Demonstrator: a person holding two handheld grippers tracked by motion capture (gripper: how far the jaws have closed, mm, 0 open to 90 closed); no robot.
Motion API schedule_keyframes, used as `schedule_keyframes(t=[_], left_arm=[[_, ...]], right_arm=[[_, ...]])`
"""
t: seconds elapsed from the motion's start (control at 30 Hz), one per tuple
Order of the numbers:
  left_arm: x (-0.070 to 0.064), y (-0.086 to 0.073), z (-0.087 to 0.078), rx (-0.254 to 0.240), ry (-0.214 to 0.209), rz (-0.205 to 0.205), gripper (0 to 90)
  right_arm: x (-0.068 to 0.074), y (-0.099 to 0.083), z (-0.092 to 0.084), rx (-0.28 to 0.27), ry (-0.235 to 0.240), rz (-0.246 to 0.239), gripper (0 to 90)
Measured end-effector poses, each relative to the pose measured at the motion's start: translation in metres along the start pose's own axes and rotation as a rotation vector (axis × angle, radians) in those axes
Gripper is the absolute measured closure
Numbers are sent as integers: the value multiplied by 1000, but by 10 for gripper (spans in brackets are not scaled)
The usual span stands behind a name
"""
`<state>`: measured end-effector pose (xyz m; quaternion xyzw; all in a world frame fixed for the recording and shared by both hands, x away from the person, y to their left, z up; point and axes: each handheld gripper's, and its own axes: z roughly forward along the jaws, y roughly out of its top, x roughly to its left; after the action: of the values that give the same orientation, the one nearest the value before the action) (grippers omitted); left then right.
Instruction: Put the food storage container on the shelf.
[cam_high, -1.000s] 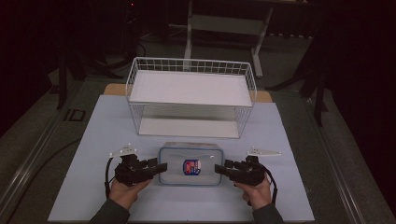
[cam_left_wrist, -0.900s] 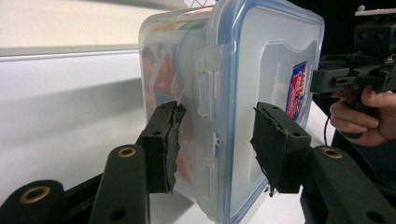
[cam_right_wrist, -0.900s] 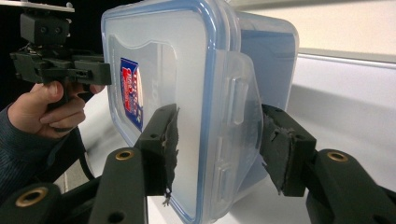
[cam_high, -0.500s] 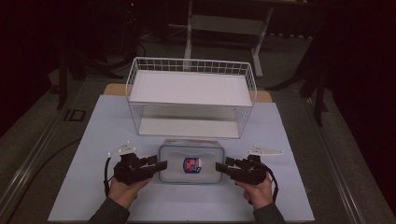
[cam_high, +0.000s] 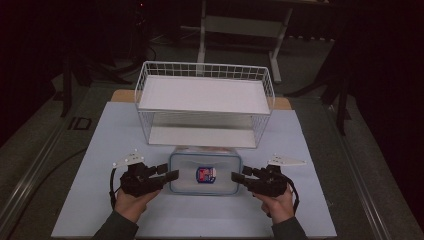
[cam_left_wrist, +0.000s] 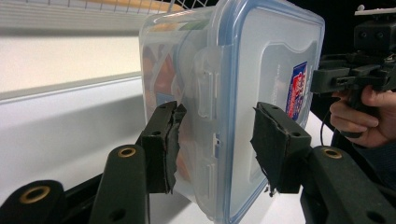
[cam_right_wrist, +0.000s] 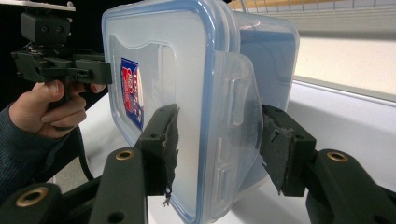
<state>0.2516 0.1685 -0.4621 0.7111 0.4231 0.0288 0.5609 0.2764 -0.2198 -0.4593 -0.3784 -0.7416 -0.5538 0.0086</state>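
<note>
High view, left claw (cam_high: 170, 176) and right claw (cam_high: 239, 176) level, spread, flanking lidded container (cam_high: 204, 174) ends.

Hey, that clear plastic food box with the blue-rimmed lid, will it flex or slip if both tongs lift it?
The box looks rigid, so it probably won't flex. Its smooth walls may slip. Food visible inside suggests some weight.

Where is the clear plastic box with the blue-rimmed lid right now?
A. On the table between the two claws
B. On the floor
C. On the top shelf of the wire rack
A: the plastic box sits on the table before the wire rack, left claw and right claw at its ends.
</note>
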Motion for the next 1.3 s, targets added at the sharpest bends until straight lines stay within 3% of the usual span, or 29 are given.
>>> schedule_keyframes(t=[0.87,1.3], left_arm=[[-10,17,-9,-39,-8,33,515],[-14,33,-11,-56,-23,43,516]], right_arm=[[11,18,-12,-51,4,-42,494],[17,34,-20,-91,-1,-70,497]])
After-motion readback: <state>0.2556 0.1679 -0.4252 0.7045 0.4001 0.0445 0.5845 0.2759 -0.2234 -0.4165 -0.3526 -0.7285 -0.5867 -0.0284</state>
